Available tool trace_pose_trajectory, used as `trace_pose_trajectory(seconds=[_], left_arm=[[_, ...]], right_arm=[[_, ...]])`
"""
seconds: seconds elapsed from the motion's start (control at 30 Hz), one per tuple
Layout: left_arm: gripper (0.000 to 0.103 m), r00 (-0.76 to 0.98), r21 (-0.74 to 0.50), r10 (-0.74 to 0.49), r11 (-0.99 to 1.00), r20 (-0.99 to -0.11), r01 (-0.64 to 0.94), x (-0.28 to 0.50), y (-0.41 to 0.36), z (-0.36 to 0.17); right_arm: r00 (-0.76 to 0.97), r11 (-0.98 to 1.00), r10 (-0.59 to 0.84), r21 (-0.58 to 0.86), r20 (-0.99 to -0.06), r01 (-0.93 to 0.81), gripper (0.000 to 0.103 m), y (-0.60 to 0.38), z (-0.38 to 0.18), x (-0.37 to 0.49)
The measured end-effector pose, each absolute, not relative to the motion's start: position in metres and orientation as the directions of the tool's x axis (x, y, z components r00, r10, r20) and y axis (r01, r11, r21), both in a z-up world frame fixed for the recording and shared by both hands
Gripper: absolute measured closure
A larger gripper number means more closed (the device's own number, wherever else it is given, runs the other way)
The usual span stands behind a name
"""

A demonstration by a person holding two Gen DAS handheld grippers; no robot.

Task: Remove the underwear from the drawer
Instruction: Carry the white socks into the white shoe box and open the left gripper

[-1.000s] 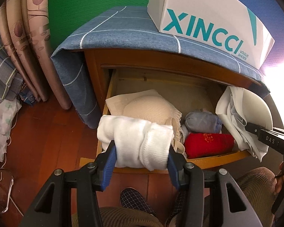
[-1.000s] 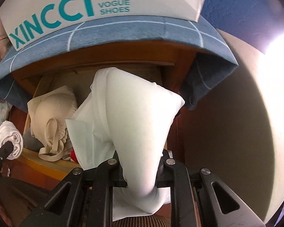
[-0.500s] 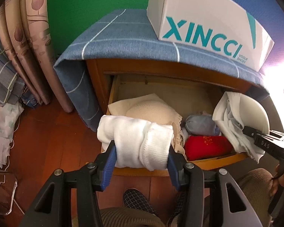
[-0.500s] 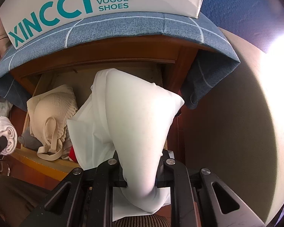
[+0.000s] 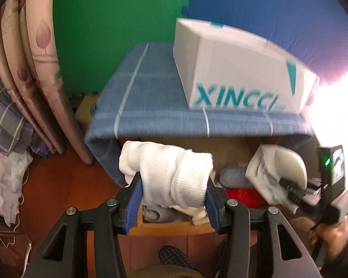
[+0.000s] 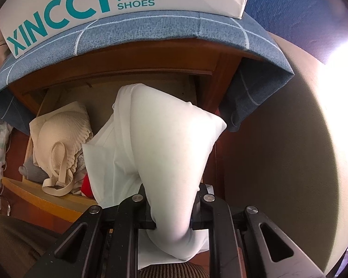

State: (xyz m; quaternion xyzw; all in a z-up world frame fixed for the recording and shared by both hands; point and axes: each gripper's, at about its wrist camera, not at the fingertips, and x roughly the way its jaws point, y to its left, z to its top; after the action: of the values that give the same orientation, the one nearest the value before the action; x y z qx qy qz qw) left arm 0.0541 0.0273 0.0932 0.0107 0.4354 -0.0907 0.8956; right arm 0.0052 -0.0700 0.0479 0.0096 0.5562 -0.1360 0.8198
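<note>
Green and blue foam wall behind a wooden nightstand draped in blue checked cloth [image 5: 150, 106]. A rolled white knit garment [image 5: 171, 176] is clamped in the left gripper [image 5: 172, 205], above the open wooden drawer [image 6: 48, 197]. A smooth white padded undergarment [image 6: 169, 153] is pinched tight by the right gripper [image 6: 174, 225]. Extraction step in hand — next, both are to be carried clear.

The left claw [image 5: 174, 199] has lifted its rolled white underwear [image 5: 167, 173] higher above the open drawer [image 5: 174, 228].

Rolled white underwear [image 5: 171, 176] held above open wooden drawer [image 5: 174, 228], white padded bra [image 6: 174, 153] lifted beside it
</note>
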Motion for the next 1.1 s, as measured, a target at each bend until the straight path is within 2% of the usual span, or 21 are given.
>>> trace_pose_trajectory(seconds=[0.4,0.53,0.77,1.1], left_arm=[[0.054,0.723,-0.061,-0.233,0.965,-0.650,0.256,0.093,0.026,0.235],[0.054,0.752,-0.026,-0.238,0.959,-0.615,0.282,0.117,0.007,0.265],[0.054,0.744,0.002,-0.259,0.944,-0.616,0.330,0.157,-0.041,0.274],[0.053,0.659,-0.030,-0.263,0.939,-0.705,0.343,0.208,-0.081,0.227]], right_arm=[[0.338,0.963,-0.212,-0.138,-0.917,0.231,0.087,-0.065,0.043,0.008],[0.336,0.963,-0.211,-0.136,-0.918,0.233,0.087,-0.066,0.042,0.008],[0.327,0.962,-0.215,-0.142,-0.920,0.233,0.087,-0.067,0.038,0.010],[0.323,0.962,-0.213,-0.140,-0.922,0.234,0.087,-0.065,0.034,0.012]])
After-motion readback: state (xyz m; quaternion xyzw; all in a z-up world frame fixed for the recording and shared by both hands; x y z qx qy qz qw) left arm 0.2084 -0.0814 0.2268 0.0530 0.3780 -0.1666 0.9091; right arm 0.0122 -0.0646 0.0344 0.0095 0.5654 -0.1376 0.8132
